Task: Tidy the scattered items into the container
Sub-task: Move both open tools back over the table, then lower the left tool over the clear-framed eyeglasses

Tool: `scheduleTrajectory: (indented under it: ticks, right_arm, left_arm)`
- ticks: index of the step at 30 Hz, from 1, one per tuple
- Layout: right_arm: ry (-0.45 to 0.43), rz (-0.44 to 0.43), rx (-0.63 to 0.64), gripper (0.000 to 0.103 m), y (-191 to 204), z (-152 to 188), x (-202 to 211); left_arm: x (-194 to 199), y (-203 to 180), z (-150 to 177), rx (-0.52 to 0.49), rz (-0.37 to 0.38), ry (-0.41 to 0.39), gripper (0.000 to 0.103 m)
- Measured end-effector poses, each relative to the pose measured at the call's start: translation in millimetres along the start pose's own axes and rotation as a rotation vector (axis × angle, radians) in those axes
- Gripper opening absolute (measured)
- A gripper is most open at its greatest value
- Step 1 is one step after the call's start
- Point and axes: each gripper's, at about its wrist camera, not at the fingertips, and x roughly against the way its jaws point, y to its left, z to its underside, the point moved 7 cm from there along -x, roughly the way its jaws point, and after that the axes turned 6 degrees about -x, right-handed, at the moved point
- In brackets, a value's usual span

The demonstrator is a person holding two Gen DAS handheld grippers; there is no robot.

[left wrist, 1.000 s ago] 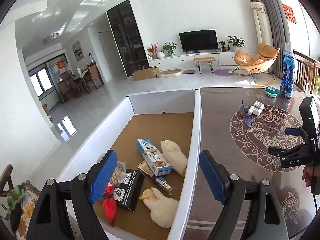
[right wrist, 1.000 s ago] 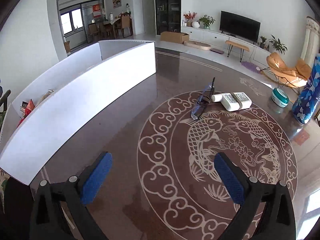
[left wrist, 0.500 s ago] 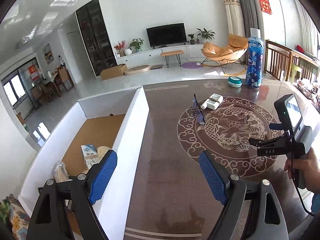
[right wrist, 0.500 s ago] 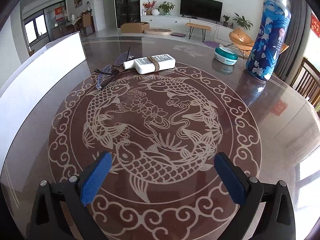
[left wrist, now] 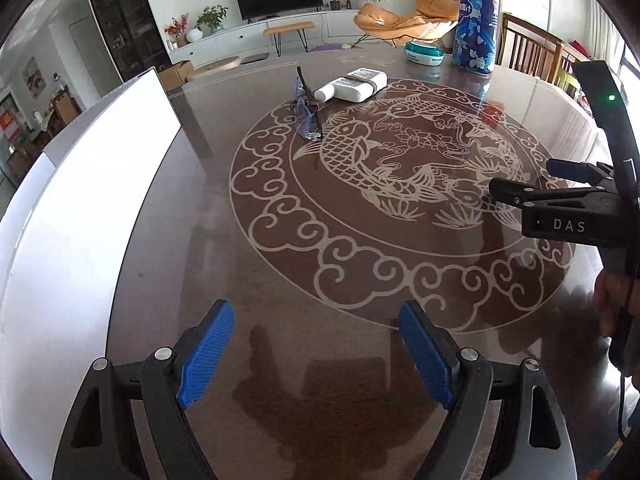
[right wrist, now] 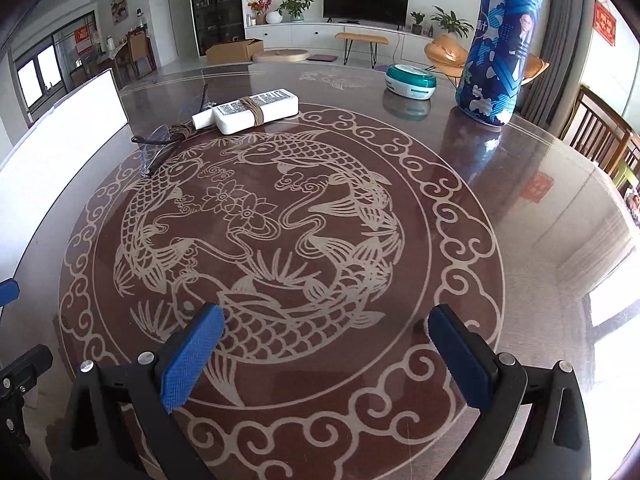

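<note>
Scattered items are not yet between the tongs: the left tongs (left wrist: 316, 354) stand wide apart with nothing in them, low over the bare brown surface (left wrist: 360, 400), and the right tongs (right wrist: 326, 354) are also apart and empty, above the fish pattern. A little further out, near the far edge of the pattern, lie the glasses (right wrist: 160, 140) and, just beside them, the white bottle (right wrist: 248, 110) with a cord wound around it; the two seem to touch at the bottle's cap. Further back stand a small teal tub (right wrist: 410, 80) and a tall blue can (right wrist: 500, 48), well apart from the first pair. The white container (left wrist: 100, 200) is at the left side of the surface, and its inside is hidden here, so I cannot tell what is already in it. In my judgement the task is not finished, because at least the glasses and the bottle must still be carried over; the next step is probably to reach for one of them.
</note>
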Motion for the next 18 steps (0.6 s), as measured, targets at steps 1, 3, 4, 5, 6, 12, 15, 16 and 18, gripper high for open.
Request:
scheduleTrajectory:
  ticks: [1, 3, 4, 5, 6, 12, 15, 16, 18]
  right_arm:
    - [-0.006, 0.01, -0.008, 0.102, -2, 0, 1]
    - [-0.006, 0.014, -0.016, 0.102, -3, -1, 1]
    - [-0.002, 0.01, -0.016, 0.102, -3, -1, 0]
    - [0.002, 0.007, -0.015, 0.102, -3, -1, -1]
    - [0.004, 0.005, -0.015, 0.102, -2, -1, -1]
    - [0.003, 0.003, -0.014, 0.102, -2, -1, -2]
    - [-0.004, 0.01, 0.001, 0.102, 0, -1, -1]
    - [-0.006, 0.013, 0.007, 0.102, 1, 0, -1]
    - [-0.007, 0.015, 0.012, 0.102, 2, -1, -1]
  left_arm:
    - [-3, -1, -2, 0.006, 0.006, -0.001, 0.085]
    - [-7, 0, -6, 0.022, 0.02, -0.004, 0.085]
    - [-8, 0, -8, 0.03, 0.026, -0.004, 0.085]
    - [-11, 0, -10, 0.039, 0.033, -0.004, 0.085]
    - [-14, 0, -13, 0.049, 0.044, -0.004, 0.086]
    - [-29, 10, -23, 0.103, 0.069, 0.001, 0.103]
    - [-35, 9, -32, 0.09, 0.076, -0.006, 0.103]
    - [-37, 9, -36, 0.085, 0.079, -0.009, 0.103]
    - [-42, 11, -44, 0.08, 0.083, -0.017, 0.103]
